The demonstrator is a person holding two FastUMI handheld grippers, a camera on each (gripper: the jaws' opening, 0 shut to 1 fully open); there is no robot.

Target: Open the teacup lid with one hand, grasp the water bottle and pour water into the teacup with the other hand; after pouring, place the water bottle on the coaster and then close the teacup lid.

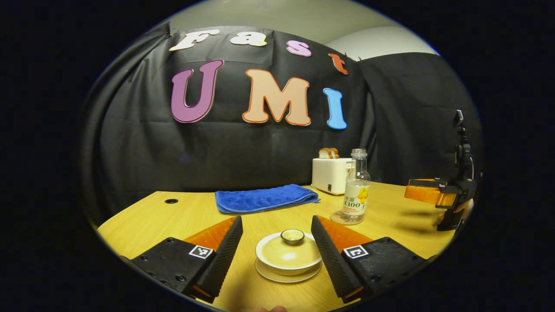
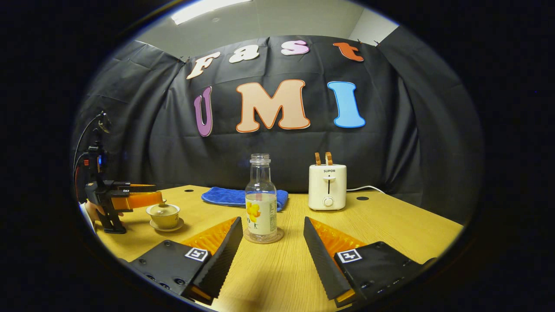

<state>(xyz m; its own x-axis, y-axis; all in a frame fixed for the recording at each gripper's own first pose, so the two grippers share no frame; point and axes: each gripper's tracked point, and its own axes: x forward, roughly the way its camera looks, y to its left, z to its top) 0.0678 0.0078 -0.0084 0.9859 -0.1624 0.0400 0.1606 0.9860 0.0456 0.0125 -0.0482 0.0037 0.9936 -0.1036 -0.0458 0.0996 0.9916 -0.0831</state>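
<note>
One table (image 2: 390,225) carries everything. One towel (image 1: 264,198) lies folded toward its far edge, one toaster (image 2: 327,187) with two bread slices stands to the right of it, and one bottle (image 2: 260,199) stands uncapped on one coaster (image 2: 277,236) nearer the front. One teacup (image 1: 288,255), lid (image 1: 292,236) on, sits on its saucer (image 1: 286,275) near the front edge.

The left tongs (image 1: 277,251) are spread wide, the teacup between the fingers, untouched. The right tongs (image 2: 271,251) are also wide, the bottle just beyond their tips, centred in the gap.

The right gripper view shows the toaster's lever and dial; the left gripper view shows the lid's knob from above.
</note>
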